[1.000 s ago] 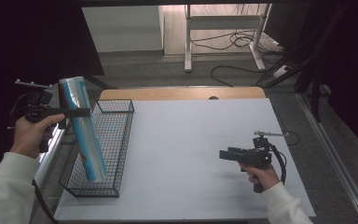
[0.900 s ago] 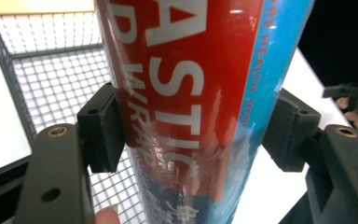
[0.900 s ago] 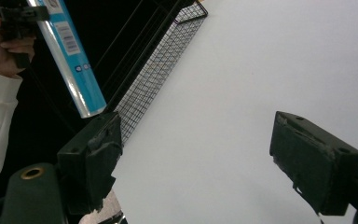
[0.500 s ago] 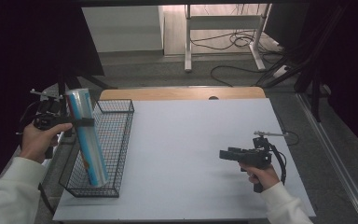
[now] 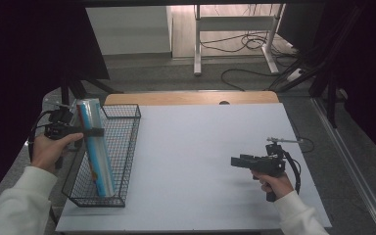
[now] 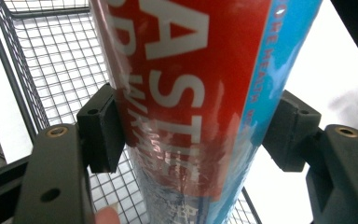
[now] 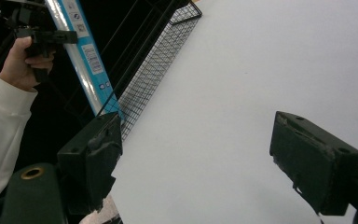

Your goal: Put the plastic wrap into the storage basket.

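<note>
A black wire basket (image 5: 122, 147) stands at the left edge of the white surface (image 5: 200, 161), its long side running away from the person. One thing is in it: a long roll of plastic wrap (image 5: 95, 147) in a blue and red printed sleeve, standing on end with its lower end on the basket floor near the front corner and its top leaning back above the rim. In the left claw view the mesh floor (image 6: 60, 65) shows bare behind the roll.

The left claw (image 5: 97, 131) is clenched on the roll's upper half, reaching in level from the left; both pads (image 6: 103, 128) press the roll's sides, and the roll (image 6: 200, 102) fills the gap between them. The left hand (image 5: 49, 149) holds the tool outside the basket.

The right claw (image 5: 235, 161) hovers over bare surface at the right, well apart from the basket, pointing left. Its jaws stand apart with nothing between them, only white surface (image 7: 223, 116) seen through the gap.

The roll's lettering is cut off in the left claw view, so only fragments read. Its lower end is partly screened by mesh in the high view. In the right claw view the roll (image 7: 81, 56) runs behind the near jaw, and the basket (image 7: 154, 65) is cut by the dark edge.
</note>
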The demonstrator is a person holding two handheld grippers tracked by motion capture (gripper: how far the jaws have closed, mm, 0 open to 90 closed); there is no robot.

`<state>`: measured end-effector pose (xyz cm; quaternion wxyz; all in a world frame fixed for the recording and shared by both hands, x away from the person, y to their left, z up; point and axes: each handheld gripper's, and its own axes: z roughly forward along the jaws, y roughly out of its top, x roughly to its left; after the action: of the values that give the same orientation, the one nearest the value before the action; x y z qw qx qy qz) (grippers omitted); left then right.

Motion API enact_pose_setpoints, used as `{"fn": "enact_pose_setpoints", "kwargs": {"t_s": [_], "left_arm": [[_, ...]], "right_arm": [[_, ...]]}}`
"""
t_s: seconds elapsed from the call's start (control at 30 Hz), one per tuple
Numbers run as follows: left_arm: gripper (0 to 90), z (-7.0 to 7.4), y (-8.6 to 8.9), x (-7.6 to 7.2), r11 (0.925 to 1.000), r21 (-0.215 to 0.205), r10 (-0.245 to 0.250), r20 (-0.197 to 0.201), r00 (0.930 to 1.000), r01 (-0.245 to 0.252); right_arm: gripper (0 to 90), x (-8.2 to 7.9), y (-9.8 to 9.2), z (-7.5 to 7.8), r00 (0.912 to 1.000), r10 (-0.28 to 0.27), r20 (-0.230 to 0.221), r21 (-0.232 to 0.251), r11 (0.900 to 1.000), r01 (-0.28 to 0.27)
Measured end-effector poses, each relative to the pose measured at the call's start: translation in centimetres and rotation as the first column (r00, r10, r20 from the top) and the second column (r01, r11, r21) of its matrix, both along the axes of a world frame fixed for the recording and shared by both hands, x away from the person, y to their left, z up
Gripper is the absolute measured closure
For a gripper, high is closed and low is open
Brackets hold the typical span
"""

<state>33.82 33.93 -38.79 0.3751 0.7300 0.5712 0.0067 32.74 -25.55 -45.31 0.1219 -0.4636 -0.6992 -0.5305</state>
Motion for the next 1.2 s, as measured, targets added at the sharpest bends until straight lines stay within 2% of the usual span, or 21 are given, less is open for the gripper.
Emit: {"fn": "enact_pose_setpoints", "kwargs": {"t_s": [0.27,0.47,0.67,0.8,1.03,1.2], "left_arm": [[31.9,-1.6,-0.4,1.4,0.9970,-0.035,0.069,0.012,0.9976,-0.068],[31.9,-2.5,-0.8,2.2,0.9953,-0.043,0.087,0.014,0.9961,-0.087],[31.8,-3.6,-1.0,2.9,0.9916,-0.057,0.115,-0.012,0.9933,-0.116],[31.8,-4.3,-1.0,3.2,0.9870,-0.070,0.144,-0.011,0.9894,-0.145],[31.8,-4.8,-1.0,3.7,0.9835,-0.076,0.163,-0.030,0.9862,-0.165],[31.8,-4.5,-1.1,4.2,0.9875,-0.050,0.146,-0.060,0.9874,-0.150]], "right_arm": [[17.2,0.0,-0.1,-0.1,1.0000,-0.006,-0.004,-0.001,1.000,0.006],[17.2,0.1,-0.2,-0.2,0.9999,-0.009,-0.005,-0.008,1.000,0.009],[17.2,0.1,-0.1,-0.4,1.0000,-0.004,-0.008,-0.011,1.000,0.004],[17.2,0.2,-0.1,-0.4,0.9999,-0.007,-0.009,-0.013,1.000,0.007],[17.2,0.3,-0.2,-0.6,0.9998,-0.014,-0.013,-0.011,1.000,0.014],[17.2,0.3,-0.3,-0.7,0.9997,-0.019,-0.014,-0.012,1.000,0.019]]}}
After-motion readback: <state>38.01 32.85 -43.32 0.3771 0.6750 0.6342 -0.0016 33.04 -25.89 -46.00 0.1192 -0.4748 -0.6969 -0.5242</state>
